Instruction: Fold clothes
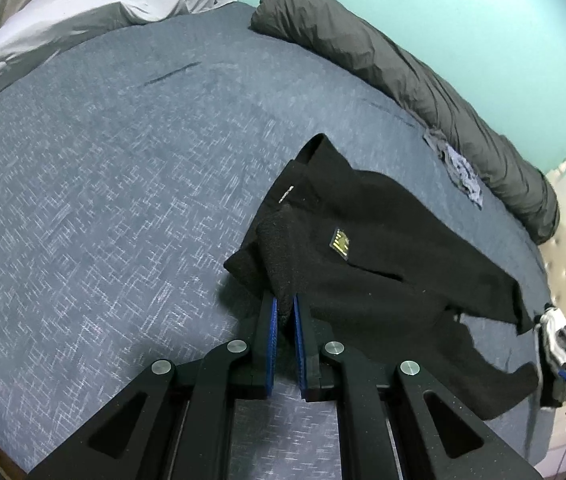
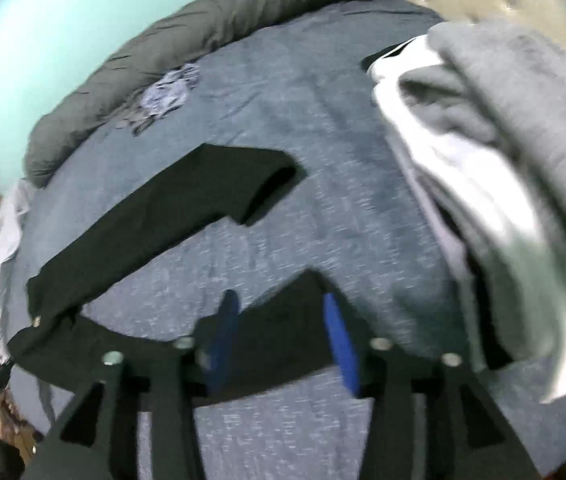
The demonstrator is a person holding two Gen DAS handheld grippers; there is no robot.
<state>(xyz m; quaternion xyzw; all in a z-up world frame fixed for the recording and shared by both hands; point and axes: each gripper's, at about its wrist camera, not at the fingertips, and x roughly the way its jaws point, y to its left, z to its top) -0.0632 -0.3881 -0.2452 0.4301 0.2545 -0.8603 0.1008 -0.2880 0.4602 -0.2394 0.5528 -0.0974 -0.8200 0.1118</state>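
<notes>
Left wrist view: our left gripper (image 1: 286,305) is clamped on a thick edge of the black garment (image 1: 367,256), which spreads ahead and to the right of it across the blue bed (image 1: 103,168). A dark grey rolled duvet (image 1: 403,64) lies far ahead.

Right wrist view, blurred: our right gripper (image 2: 279,312) has its blue pads apart, black cloth between them, the garment (image 2: 171,204) stretching ahead-left. A pile of grey and white clothes (image 2: 495,168) sits to the right.
</notes>
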